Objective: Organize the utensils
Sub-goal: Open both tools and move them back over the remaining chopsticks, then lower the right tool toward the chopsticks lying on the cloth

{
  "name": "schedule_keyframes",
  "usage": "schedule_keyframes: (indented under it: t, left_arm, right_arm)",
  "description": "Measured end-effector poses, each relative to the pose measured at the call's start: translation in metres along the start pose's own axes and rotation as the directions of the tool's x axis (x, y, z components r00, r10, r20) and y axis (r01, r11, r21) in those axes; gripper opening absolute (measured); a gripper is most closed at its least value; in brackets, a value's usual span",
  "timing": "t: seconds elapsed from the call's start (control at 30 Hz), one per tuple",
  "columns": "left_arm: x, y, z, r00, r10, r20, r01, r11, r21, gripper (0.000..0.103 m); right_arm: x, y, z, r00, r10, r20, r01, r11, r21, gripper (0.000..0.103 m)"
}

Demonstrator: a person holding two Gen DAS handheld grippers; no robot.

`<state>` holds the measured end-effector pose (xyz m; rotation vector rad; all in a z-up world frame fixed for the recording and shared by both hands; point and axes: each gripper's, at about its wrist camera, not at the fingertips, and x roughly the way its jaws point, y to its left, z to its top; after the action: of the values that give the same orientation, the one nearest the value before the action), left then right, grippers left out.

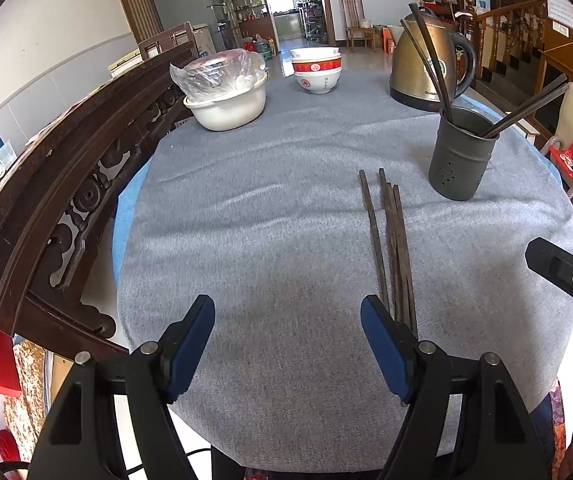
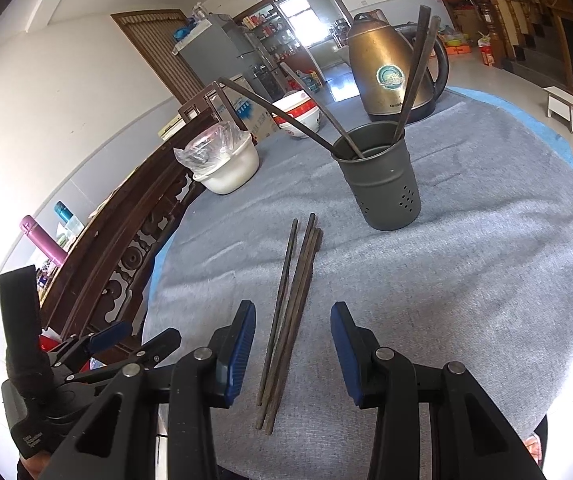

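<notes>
R tool [image 2: 292,344] astride chopsticks [image 2: 290,312], open.

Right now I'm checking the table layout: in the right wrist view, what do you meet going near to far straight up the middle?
Right gripper → loose chopsticks on the grey cloth → grey utensil holder → brass kettle.

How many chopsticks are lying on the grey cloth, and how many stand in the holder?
4 lie together on the cloth, pointing toward the holder. 4 more stand in the holder. Others may be hidden under the bundle.
</notes>
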<state>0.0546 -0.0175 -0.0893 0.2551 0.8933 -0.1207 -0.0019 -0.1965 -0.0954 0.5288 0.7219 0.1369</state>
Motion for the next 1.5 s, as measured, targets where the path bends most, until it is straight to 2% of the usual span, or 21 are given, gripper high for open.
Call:
schedule_keyframes:
  t: [0.8,0.9,1.13,1.27,1.4,1.5]
  left_arm:
    - [0.016,0.010,-0.005,0.999,-0.007,-0.038,0.006,1.000,-0.021,0.076]
    - [0.021,0.012,-0.006,0.998,-0.019,-0.058,0.017,0.999,-0.033,0.076]
    - [0.039,0.018,-0.013,0.990,-0.072,-0.120,0.063,0.995,-0.074,0.076]
    - [0.048,0.022,-0.017,0.982,-0.100,-0.159,0.084,0.991,-0.102,0.076]
    - [0.053,0.027,-0.021,0.979,-0.106,-0.176,0.085,0.989,-0.122,0.076]
    - [0.055,0.031,-0.024,0.978,-0.103,-0.184,0.079,0.988,-0.132,0.076]
  right_arm:
    - [0.017,0.005,0.001,0.999,-0.011,-0.040,0.011,1.000,-0.003,0.043]
    - [0.025,0.005,0.003,0.998,-0.033,-0.056,0.033,0.999,-0.009,0.043]
    - [0.057,-0.002,0.007,0.991,-0.053,-0.121,0.052,0.999,-0.011,0.040]
    - [0.086,-0.002,0.007,0.980,-0.057,-0.188,0.056,0.998,-0.011,0.038]
    - [0.110,0.002,0.001,0.966,-0.040,-0.254,0.040,0.999,-0.004,0.036]
    - [0.118,0.006,-0.001,0.963,-0.034,-0.266,0.035,0.999,0.002,0.034]
